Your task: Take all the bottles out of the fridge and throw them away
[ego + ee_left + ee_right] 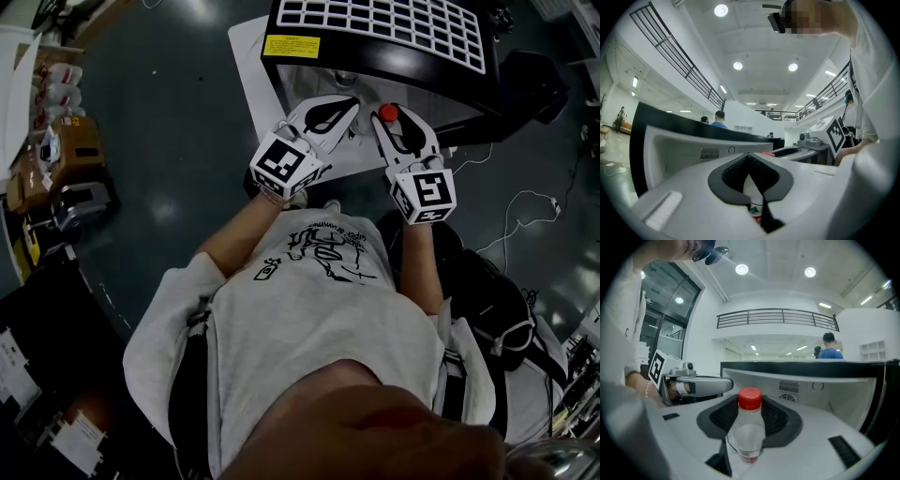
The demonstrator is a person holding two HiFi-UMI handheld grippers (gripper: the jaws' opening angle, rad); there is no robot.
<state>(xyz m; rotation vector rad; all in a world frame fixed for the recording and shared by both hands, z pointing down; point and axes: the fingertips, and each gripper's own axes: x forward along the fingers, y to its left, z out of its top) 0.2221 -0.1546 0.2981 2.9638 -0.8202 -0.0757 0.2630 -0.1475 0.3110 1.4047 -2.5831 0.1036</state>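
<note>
Two bottles are held just in front of the open fridge [375,37] — the left gripper [349,105] clamped on a white labelled bottle [753,197], the right gripper [398,127] beside it clasping a clear red-capped bottle [747,432] upright by its body.

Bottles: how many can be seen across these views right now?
2. One red-capped bottle sits between the right gripper's jaws; one labelled bottle sits between the left gripper's jaws. More may be hidden inside the fridge.
</note>
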